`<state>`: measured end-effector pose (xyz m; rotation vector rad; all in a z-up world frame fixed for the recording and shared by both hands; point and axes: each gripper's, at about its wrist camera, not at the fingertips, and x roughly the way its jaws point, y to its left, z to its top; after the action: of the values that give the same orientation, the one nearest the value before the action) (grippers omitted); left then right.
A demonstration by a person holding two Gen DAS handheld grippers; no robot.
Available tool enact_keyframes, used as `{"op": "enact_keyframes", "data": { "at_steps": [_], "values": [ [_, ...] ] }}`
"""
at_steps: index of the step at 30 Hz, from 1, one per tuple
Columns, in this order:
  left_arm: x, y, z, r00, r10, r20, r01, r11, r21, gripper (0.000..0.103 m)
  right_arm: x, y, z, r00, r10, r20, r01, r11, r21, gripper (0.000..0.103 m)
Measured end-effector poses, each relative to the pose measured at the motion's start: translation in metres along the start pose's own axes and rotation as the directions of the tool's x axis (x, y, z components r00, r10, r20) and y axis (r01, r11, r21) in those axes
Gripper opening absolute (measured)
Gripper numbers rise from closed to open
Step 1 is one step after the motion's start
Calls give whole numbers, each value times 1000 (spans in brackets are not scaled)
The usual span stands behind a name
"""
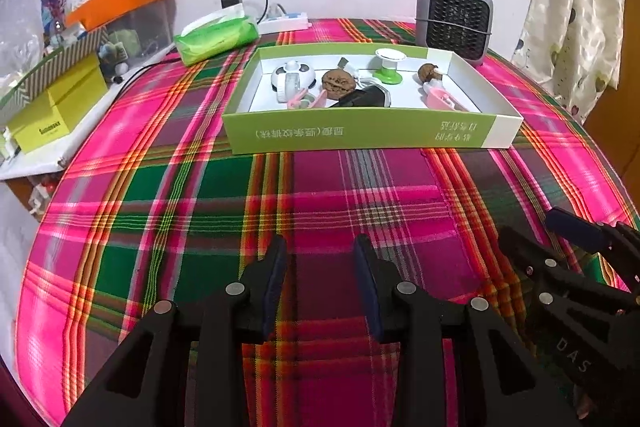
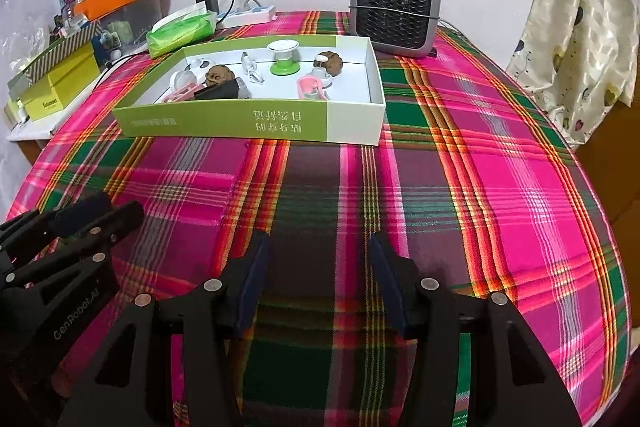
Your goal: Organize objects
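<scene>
Objects look pretty much gathered already: everything small is seen inside the green-and-white box [image 1: 372, 131] at the far middle of the plaid tablecloth [image 1: 320, 195], and nothing loose is spotted on the cloth itself, so the job is judged nearly or fully done, unless sorting within the box is still wanted. Packed in there are a white round gadget [image 1: 290, 77], a walnut [image 1: 339, 82], a black case [image 1: 362, 98], a green-and-white stand [image 1: 389, 65], a second nut [image 1: 428, 71] and some pink bits [image 1: 440, 99]. Both the left gripper [image 1: 322, 251] and right gripper [image 2: 320, 247] are held low over bare cloth, well apart from the box, jaws spread wide with nothing between them.
</scene>
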<state>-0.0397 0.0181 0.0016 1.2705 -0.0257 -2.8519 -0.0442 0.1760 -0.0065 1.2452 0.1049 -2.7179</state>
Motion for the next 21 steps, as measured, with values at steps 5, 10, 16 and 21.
{"op": "enact_keyframes", "data": {
  "at_steps": [5, 10, 16, 21],
  "values": [
    [0, 1, 0, 1000, -6, 0, 6, 1000, -10, 33, 0, -1, 0, 1000, -7, -2, 7, 1000, 6, 58],
    [0, 0, 0, 1000, -3, 0, 3, 1000, -7, 33, 0, -1, 0, 1000, -7, -2, 7, 1000, 6, 59],
    [0, 0, 0, 1000, -2, 0, 2, 1000, -6, 33, 1, -1, 0, 1000, -7, -2, 7, 1000, 6, 59],
    [0, 1, 0, 1000, -2, 0, 2, 1000, -7, 33, 1, -1, 0, 1000, -7, -2, 7, 1000, 6, 59]
  ]
}}
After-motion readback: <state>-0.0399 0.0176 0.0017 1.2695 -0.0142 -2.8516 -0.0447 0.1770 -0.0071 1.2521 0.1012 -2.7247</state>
